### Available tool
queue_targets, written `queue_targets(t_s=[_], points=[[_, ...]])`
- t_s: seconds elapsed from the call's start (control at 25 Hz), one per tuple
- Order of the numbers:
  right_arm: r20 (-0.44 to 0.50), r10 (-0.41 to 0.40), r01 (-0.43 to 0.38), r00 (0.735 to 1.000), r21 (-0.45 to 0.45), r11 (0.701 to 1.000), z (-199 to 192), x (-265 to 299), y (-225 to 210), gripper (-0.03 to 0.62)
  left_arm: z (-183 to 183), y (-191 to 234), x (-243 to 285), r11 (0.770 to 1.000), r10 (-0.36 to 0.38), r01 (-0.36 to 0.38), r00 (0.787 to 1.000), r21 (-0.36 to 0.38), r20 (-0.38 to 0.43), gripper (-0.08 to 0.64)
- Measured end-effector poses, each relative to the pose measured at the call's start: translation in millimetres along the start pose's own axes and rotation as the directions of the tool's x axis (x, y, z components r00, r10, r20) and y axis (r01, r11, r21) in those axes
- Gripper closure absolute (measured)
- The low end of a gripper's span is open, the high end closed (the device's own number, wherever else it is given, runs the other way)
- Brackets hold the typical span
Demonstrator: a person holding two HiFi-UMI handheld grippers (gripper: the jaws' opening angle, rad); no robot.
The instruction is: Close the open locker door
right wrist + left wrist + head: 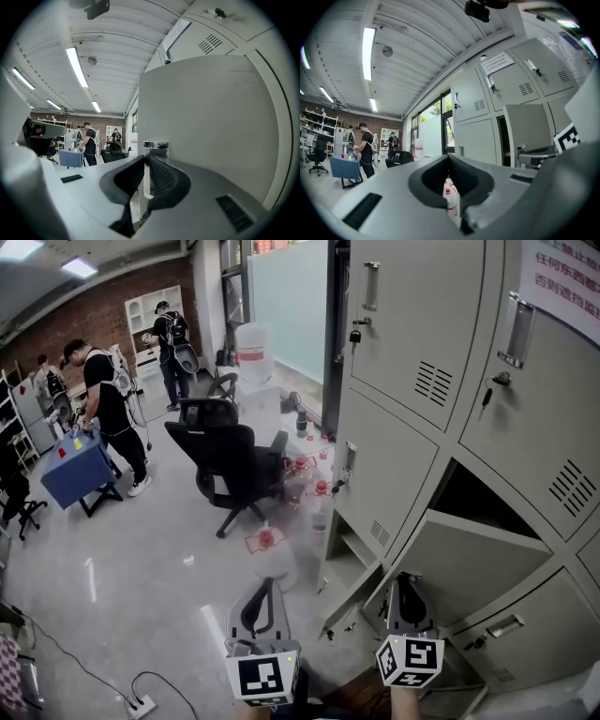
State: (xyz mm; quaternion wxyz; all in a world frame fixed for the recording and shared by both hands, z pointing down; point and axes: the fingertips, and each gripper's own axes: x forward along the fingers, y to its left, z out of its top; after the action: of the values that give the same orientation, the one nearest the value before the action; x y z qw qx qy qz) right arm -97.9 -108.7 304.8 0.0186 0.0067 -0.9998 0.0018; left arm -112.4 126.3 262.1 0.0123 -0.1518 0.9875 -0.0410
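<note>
The open locker door (469,563) is a plain grey panel that swings out from the bank of grey lockers (412,352). It fills the right of the right gripper view (211,117) and stands at right in the left gripper view (528,124). My right gripper (406,582) (146,157) is at the door's free edge, just under its chrome handle (156,145), jaws nearly together with the thin edge between them. My left gripper (265,589) (448,155) hangs left of the door over the floor, shut and empty.
A black office chair (234,465) stands out on the floor. Red-capped bottles (265,538) lie by the lockers' foot. Behind stand a water jug (253,351), a blue table (75,468) and several people (108,399). A power strip (141,702) lies near my feet.
</note>
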Motion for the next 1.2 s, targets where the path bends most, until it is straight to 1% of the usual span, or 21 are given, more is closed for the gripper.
queue_targets(t_s=[0.08, 0.2, 0.36, 0.44, 0.56, 0.68, 0.8, 0.88, 1.0, 1.12, 1.2], points=[[0.007, -0.018, 0.018, 1.0, -0.008, 1.0, 0.4, 9.3, -4.9, 0.545, 0.7, 0.0, 14.8, 1.0, -0.018, 0.018, 1.0, -0.004, 0.013, 0.56], [0.024, -0.057, 0.057, 0.998, -0.015, 0.998, 2.0, 25.2, -14.3, 0.546, -0.6, 0.4, 39.1, 0.999, -0.038, 0.039, 0.999, -0.031, 0.03, 0.56], [0.048, -0.119, 0.12, 0.992, -0.023, 0.992, 2.9, 44.0, -28.8, 0.549, -9.9, 0.1, 72.1, 0.996, -0.082, 0.084, 0.996, -0.032, 0.042, 0.56], [0.06, -0.153, 0.155, 0.986, -0.024, 0.988, 4.2, 55.3, -37.7, 0.549, -13.8, 0.4, 89.6, 0.994, -0.105, 0.106, 0.993, -0.019, 0.047, 0.56], [0.059, -0.206, 0.208, 0.977, -0.027, 0.978, 5.2, 70.7, -53.1, 0.549, -14.9, -1.4, 109.4, 0.99, -0.138, 0.139, 0.989, -0.02, 0.049, 0.56], [0.054, -0.255, 0.257, 0.965, -0.029, 0.966, 5.5, 80.1, -66.5, 0.549, -14.4, -1.3, 122.8, 0.986, -0.162, 0.164, 0.986, -0.035, 0.048, 0.56], [0.065, -0.306, 0.308, 0.95, -0.029, 0.951, 7.0, 88.7, -78.0, 0.549, -19.0, 2.7, 135.0, 0.983, -0.184, 0.185, 0.981, -0.018, 0.056, 0.56], [0.066, -0.336, 0.338, 0.94, -0.024, 0.941, 7.3, 93.3, -84.1, 0.549, -25.4, 5.7, 141.6, 0.982, -0.189, 0.19, 0.981, -0.024, 0.043, 0.56], [0.08, -0.371, 0.374, 0.925, -0.027, 0.927, 7.7, 95.7, -91.1, 0.549, -33.0, 4.8, 149.1, 0.975, -0.217, 0.218, 0.975, -0.045, 0.039, 0.56], [0.106, -0.401, 0.406, 0.91, -0.027, 0.913, 9.6, 99.2, -96.7, 0.549, -43.2, 5.4, 158.0, 0.97, -0.238, 0.239, 0.97, -0.036, 0.046, 0.56], [0.103, -0.42, 0.424, 0.902, -0.021, 0.905, 9.5, 102.4, -100.6, 0.549, -52.7, 6.8, 164.7, 0.968, -0.248, 0.249, 0.968, -0.027, 0.039, 0.56]])
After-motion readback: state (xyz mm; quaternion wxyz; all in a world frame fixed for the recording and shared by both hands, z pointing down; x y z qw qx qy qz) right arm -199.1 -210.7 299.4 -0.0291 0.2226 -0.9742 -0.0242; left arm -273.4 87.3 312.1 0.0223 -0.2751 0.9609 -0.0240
